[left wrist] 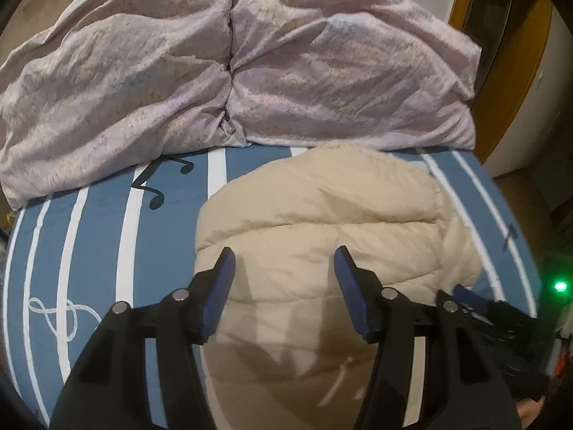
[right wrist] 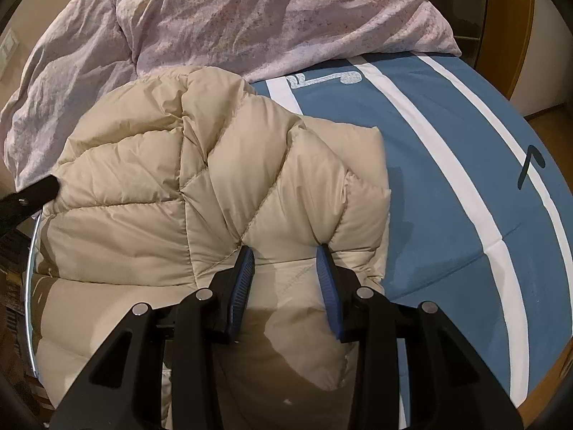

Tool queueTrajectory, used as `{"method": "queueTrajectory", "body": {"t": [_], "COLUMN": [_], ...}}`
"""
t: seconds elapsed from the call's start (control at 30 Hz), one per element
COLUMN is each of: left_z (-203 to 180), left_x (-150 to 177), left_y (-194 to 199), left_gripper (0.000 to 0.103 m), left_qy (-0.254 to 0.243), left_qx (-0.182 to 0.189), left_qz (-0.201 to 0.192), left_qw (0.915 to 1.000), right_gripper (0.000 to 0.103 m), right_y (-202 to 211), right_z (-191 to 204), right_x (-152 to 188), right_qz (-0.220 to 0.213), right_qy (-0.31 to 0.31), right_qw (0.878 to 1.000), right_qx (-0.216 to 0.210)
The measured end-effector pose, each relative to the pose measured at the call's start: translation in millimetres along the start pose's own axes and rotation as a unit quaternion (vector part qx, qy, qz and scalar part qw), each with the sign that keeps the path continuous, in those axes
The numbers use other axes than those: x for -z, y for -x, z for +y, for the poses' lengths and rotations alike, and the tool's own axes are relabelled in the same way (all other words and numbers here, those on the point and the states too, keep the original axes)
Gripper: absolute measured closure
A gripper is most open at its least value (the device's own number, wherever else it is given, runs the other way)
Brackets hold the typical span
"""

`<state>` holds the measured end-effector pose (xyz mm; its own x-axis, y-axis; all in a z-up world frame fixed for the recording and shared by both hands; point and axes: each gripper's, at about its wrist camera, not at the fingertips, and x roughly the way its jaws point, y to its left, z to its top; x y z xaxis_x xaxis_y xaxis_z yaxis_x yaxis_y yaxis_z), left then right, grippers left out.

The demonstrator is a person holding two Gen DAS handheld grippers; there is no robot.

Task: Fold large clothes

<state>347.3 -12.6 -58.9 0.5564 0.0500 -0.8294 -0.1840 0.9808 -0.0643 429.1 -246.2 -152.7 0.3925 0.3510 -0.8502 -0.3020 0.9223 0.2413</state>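
No readable words or numbers, only music-note motifs printed on striped bedsheet (left wrist: 172, 215)

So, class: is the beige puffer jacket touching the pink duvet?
Touching. The right wrist view shows the puffer jacket overlapping the duvet's lower edge with no blue sheet visible between them.

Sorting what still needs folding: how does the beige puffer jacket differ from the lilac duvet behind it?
The jacket is plain beige with quilted stitch lines; the duvet is lilac, faintly patterned and crumpled. The jacket lies near, under both grippers; the duvet is heaped farther back. Both rest on the blue striped sheet.
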Motion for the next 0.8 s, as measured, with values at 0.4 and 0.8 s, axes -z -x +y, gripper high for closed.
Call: {"method": "queueTrajectory", "body": {"t": [0.4, 0.8], "left_z": [-7.8, -8.2], "left_x": [28.4, 32.7], "left_y": [-44.1, -50.5], "left_gripper": [0.03, 0.029], "left_qy": [-0.025, -0.029], "left_qx": [-0.044, -0.047], "left_qz": [0.008, 0.011], "left_qw": [0.9987, 0.9984], "right_gripper": [0.065, 0.062], "right_y": [-1.1, 0.8], "right_z": [-3.3, -3.5], "right_x": [0.4, -1.5], "right_qz": [0.0, 0.003], "right_qy": [-0.006, -0.01], "right_qw": [1.0, 1.0], "right_qx": [-0.006, 0.001]}}
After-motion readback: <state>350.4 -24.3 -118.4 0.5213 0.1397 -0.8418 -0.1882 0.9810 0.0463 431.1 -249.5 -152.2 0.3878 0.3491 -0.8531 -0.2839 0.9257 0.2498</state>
